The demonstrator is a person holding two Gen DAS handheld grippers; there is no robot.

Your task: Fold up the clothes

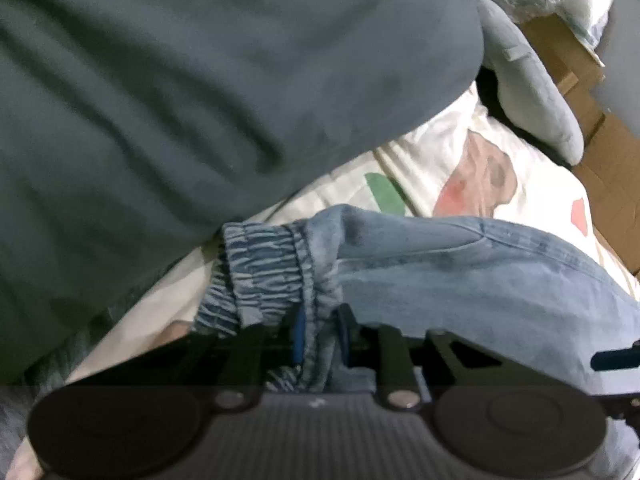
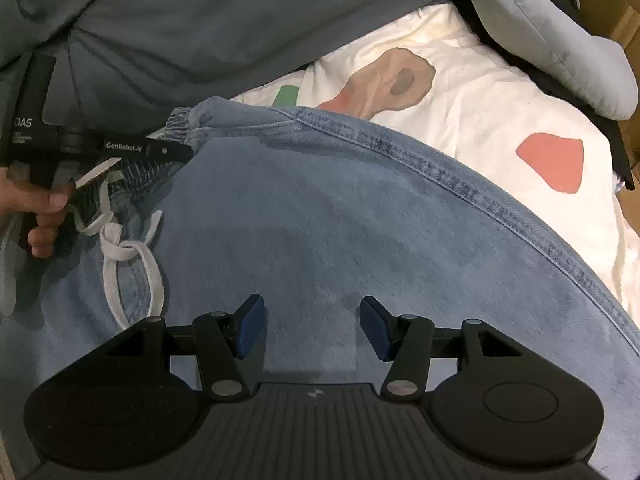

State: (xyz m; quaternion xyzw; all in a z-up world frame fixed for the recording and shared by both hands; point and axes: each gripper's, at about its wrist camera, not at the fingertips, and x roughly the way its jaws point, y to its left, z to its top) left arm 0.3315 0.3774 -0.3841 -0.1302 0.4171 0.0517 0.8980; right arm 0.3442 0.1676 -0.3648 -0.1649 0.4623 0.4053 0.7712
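My left gripper [image 1: 318, 336] is squeezed tight on the stretchy waistband of the light blue denim trousers [image 1: 460, 280]; the cloth is bunched between its blue pads [image 1: 299, 334]. From the right wrist camera I see that same left gripper [image 2: 176, 152] at the waistband, with a hand [image 2: 38, 208] on its handle. My right gripper [image 2: 312, 328] hangs over the wide flat part of the trousers [image 2: 340, 220] with its fingers spread apart and nothing between them. A white drawstring [image 2: 128, 256] lies knotted on the denim just left of it.

A big grey-green cloth [image 1: 200, 80] fills the top of the left view, and I cannot tell what it is. That view is blurry.

The trousers lie on a white bedcover with red, green and tan patches [image 2: 480, 120]. A pale blue stuffed cushion [image 2: 560, 40] sits at the far edge, with brown cardboard [image 1: 600, 152] beside it.
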